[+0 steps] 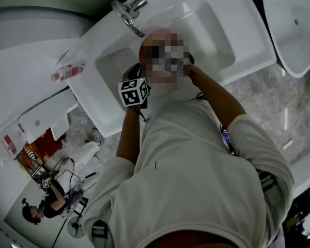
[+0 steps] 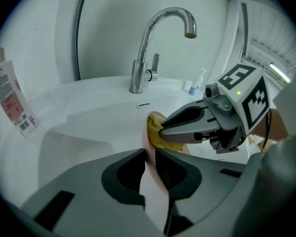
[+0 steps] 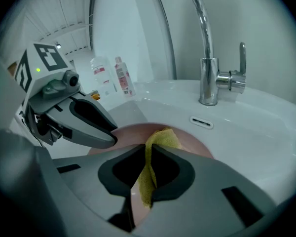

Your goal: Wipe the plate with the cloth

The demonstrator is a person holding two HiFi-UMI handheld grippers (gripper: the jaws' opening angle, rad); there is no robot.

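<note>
Pinching the plate point(image 3: 189, 141) with our left gripper point(image 2: 150, 154), we clamp the cloth point(image 3: 164, 139) in our right gripper point(image 3: 148, 152). Jaws hide both partly.

Pink round plate point(image 2: 151, 184) between left gripper point(image 2: 150, 150) fingers; yellow cloth point(image 3: 165, 137) between right gripper point(image 3: 148, 147) fingers, against plate (both in white sink point(image 3: 246, 132)); chrome faucet point(image 3: 207, 78) beyond.

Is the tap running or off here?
Off. No stream falls from the spout of the tap in either gripper view.
</note>
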